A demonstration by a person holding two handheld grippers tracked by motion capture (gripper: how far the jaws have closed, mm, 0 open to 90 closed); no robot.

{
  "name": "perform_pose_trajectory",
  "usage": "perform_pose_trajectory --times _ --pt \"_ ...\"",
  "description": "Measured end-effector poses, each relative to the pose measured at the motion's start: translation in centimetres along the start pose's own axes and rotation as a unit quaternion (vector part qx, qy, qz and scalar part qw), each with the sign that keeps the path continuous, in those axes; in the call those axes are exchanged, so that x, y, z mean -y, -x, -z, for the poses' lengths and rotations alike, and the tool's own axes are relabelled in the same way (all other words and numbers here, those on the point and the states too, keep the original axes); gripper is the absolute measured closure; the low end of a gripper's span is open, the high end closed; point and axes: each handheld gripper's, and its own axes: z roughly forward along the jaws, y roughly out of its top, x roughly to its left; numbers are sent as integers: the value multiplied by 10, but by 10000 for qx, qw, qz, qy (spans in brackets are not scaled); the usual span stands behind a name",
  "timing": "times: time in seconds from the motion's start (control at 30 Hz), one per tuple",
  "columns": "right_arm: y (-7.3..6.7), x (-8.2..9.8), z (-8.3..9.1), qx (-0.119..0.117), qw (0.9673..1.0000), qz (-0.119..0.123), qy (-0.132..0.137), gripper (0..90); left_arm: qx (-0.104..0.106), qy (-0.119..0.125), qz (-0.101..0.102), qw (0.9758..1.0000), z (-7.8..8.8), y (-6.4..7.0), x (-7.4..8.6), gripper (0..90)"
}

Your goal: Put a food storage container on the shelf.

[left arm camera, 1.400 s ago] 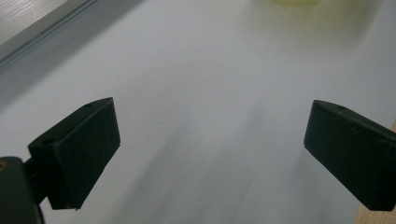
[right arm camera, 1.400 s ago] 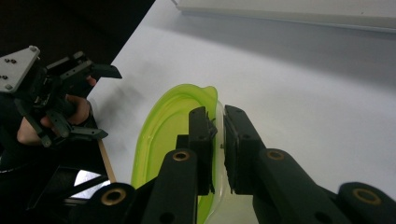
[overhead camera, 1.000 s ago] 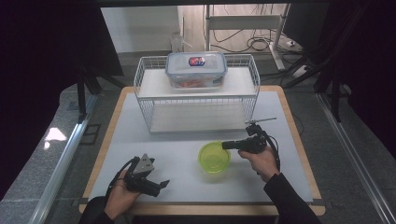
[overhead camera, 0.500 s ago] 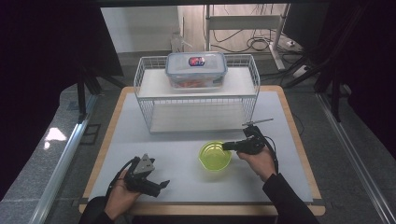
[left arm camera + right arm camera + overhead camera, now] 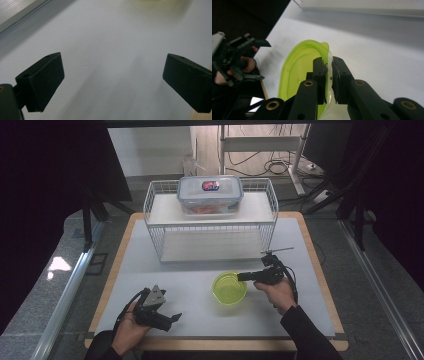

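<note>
The right gripper (image 5: 329,71) pinches the near rim of the lime-green plastic bowl (image 5: 229,288), which sits on the white mat (image 5: 310,270) just in front of the wire shelf rack (image 5: 210,227), likely to lift it, while the left gripper (image 5: 167,320) rests empty, jaws wide apart, left of the bowl.

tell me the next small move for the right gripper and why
Probably lift the green bowl a little off the white mat. The right gripper has just been closing, its jaws pinch the bowl's rim, and the left gripper sits open, apart from it.
</note>
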Motion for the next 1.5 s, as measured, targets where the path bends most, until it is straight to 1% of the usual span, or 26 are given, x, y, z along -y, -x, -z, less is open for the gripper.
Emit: perform_pose_trajectory --times 0.13,0.23,0.37,0.5,0.53,0.57,0.7,0.83,0.97,1.17,1.37,1.5 --pt "-2 -2 5 69 9999 40 92 825 -2 -1 1 10000 0 0 0 36" --pt "-1 -2 9 14 9998 -1 178 828 -2 -2 1 10000 0 0 0 36" --pt "-2 -3 12 1 9997 10 247 830 -9 -2 -2 10000 0 0 0 36" --pt "-2 -5 14 -62 9994 4 327 839 -10 -1 -5 10000 0 0 0 36" --pt "-3 -5 15 -111 9993 -10 360 840 -8 1 -5 10000 0 0 0 36" --pt "-3 -6 16 -51 9993 18 377 840 -6 1 -2 10000 0 0 0 36" --pt "-5 -8 18 -69 9991 26 419 840 -9 0 -4 10000 0 0 0 36" --pt "-6 -9 21 -134 9987 26 489 840 -7 -1 -2 10000 0 0 0 36" --pt "-10 -13 27 -225 9980 18 599 840 -6 -3 -3 10000 0 0 0 36" --pt "-17 -21 40 -439 9954 8 846 840 -6 -2 4 10000 -1 0 0 36" --pt "-29 -34 55 -678 9914 95 1113 840 -9 2 8 10000 -1 0 0 36" --pt "-38 -45 63 -806 9891 123 1229 840 -12 -6 -1 10000 -1 0 0 36"
